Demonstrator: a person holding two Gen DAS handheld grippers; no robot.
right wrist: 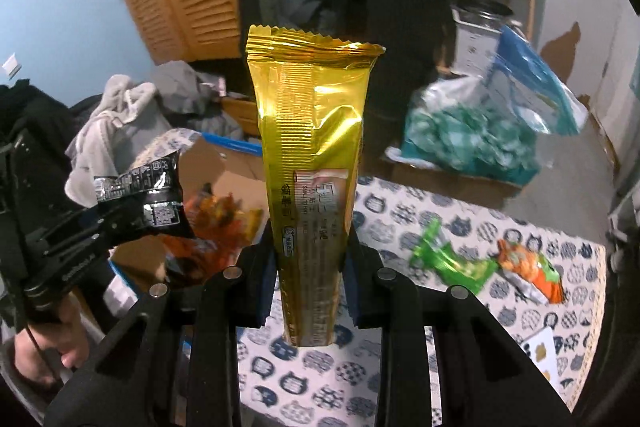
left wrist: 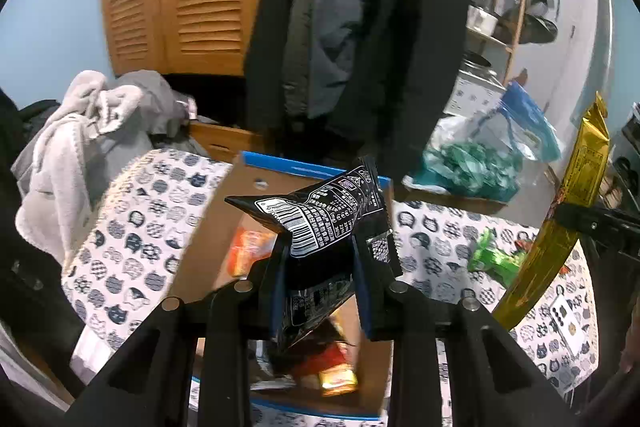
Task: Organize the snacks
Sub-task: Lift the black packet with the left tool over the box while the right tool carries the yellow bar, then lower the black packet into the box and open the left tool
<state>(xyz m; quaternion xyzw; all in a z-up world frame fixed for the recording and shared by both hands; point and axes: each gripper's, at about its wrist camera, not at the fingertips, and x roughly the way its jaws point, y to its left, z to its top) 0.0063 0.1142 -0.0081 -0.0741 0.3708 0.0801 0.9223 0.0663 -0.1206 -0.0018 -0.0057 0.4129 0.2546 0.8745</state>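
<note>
Here, the left gripper [left wrist: 320, 267] is pinching a black packet [left wrist: 328, 211] in its jaws at frame centre, above an open box [left wrist: 212, 227] with snacks inside. Rightward, the right gripper [right wrist: 308, 267] is clamping an upright gold packet [right wrist: 312, 155], while green [right wrist: 448, 259] and orange [right wrist: 528, 267] packets are lying on the cat-print cloth [right wrist: 400, 367] at lower right.

A cardboard box [left wrist: 280, 195] is sitting directly below and ahead of the left gripper [left wrist: 320, 259], with packets [left wrist: 248, 251] lying inside it. To its right, two snack packets [right wrist: 452, 259] are lying on the tablecloth [right wrist: 400, 211], right of the right gripper [right wrist: 308, 255]. Beyond them a plastic bag [right wrist: 472, 131] is resting, coats [left wrist: 360, 27] hanging behind.
</note>
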